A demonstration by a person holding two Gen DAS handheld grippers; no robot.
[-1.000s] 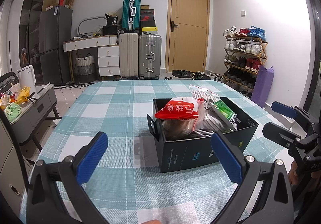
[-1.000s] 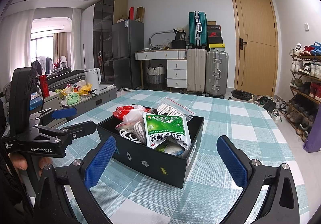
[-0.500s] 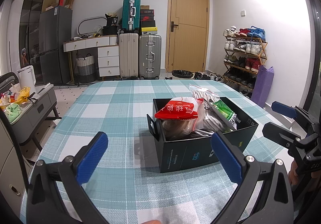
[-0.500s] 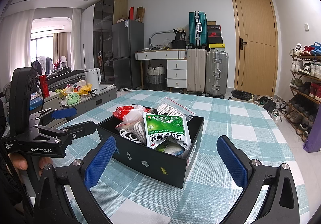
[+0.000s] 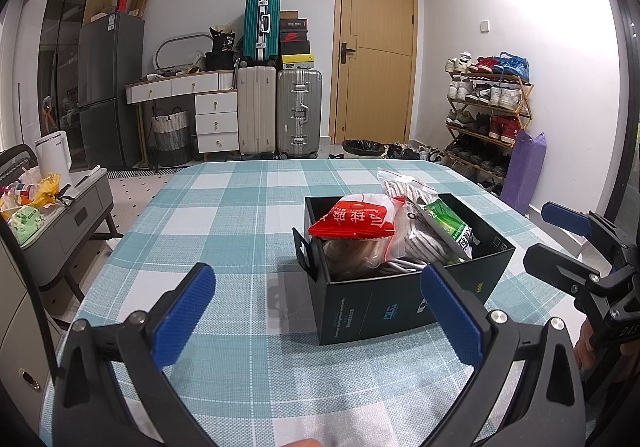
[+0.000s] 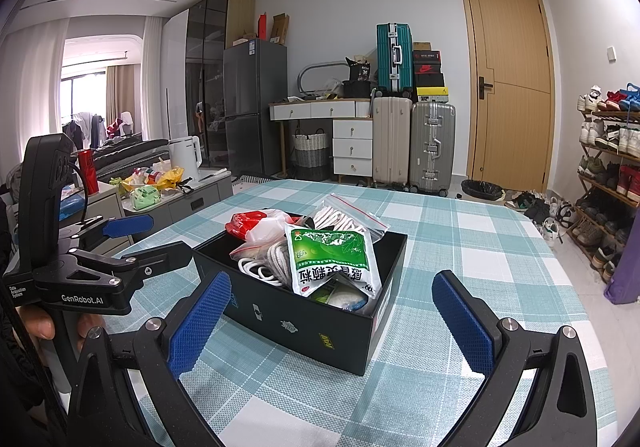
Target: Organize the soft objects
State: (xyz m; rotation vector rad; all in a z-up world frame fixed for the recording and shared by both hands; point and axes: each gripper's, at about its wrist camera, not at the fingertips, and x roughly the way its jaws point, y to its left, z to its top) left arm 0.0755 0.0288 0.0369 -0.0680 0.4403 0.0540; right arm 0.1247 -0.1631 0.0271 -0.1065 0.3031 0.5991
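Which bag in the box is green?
The green bag leaning at the box's near corner, with white writing. The bag at the far end is red and white, and the zip bag behind it is clear.

— Anything different from a second ago on your feeds?

— Nothing I can make out. My left gripper sits at the same spread, and the right gripper does too.

— The black box?

— The black box hasn't shifted on the checked surface. In the left view it stays at about one o'clock from my gripper; in the right view it stays at about twelve.

— And the bags inside?

— The red packet and the green packet lie as they did. No change to report.
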